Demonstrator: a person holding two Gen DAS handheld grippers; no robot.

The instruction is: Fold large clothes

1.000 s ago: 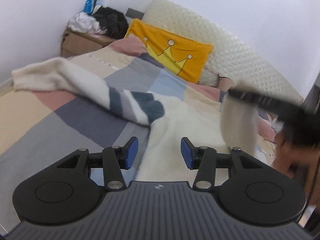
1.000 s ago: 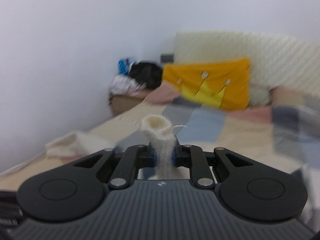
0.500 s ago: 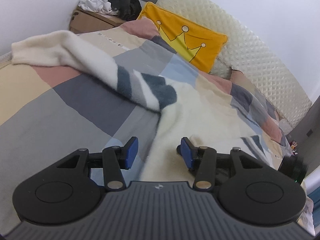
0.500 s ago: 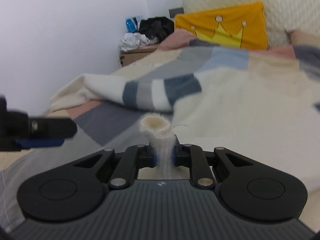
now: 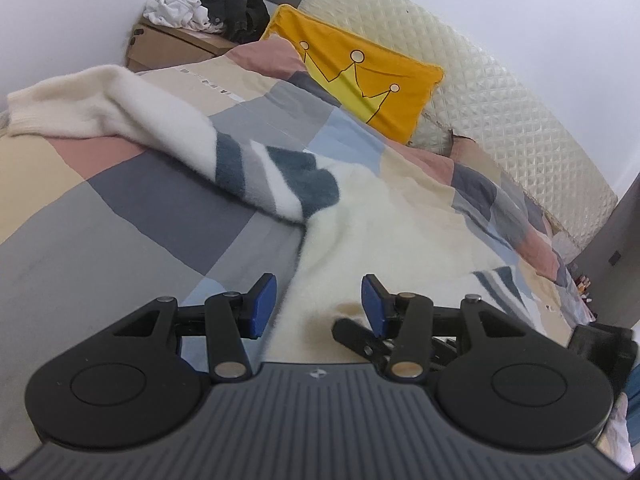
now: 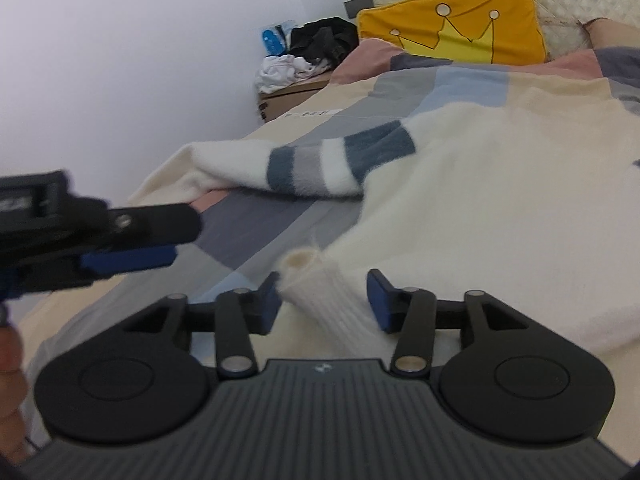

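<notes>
Sweater: the sweater (image 5: 372, 216) is a big cream knit. It lies spread flat on the bed (image 5: 132, 216), filling the middle of the left wrist view.

Feel: it looks soft, fluffy and floppy. I think it is light and bends anywhere. It will sag if lifted by one spot, so two holds far apart seem best.

Sleeve: one sleeve (image 5: 168, 132) runs out toward 10 o'clock in the left view. It has dark blue, grey and white bands near the shoulder.

Hem: the ribbed hem (image 6: 320, 292) is thicker and rolled at its tip. It sits low in the right wrist view, at 6 o'clock.

Where to hold: I would pinch the ribbed hem or a cuff, since those edges look firm and less stretchy.

Right gripper: the right gripper (image 6: 322, 300) is opening now. The hem lies loose between its blue pads (image 6: 378, 300), which do not seem to squeeze it.

Left gripper: the left gripper (image 5: 318, 306) has its jaws apart and holds nothing. It hangs just above the cream knit. In the right view it shows at 9 o'clock.

Bed: the cover is smooth cloth in grey, pink, blue and sand blocks.

Pillow: a yellow pillow (image 5: 360, 88) with a crown drawing sits at 12 o'clock.

Headboard: a cream quilted headboard (image 5: 480, 96) stands behind it.

Box: a brown box (image 5: 172, 48) at 11 o'clock holds a heap of black and white clothes (image 5: 208, 12).
</notes>
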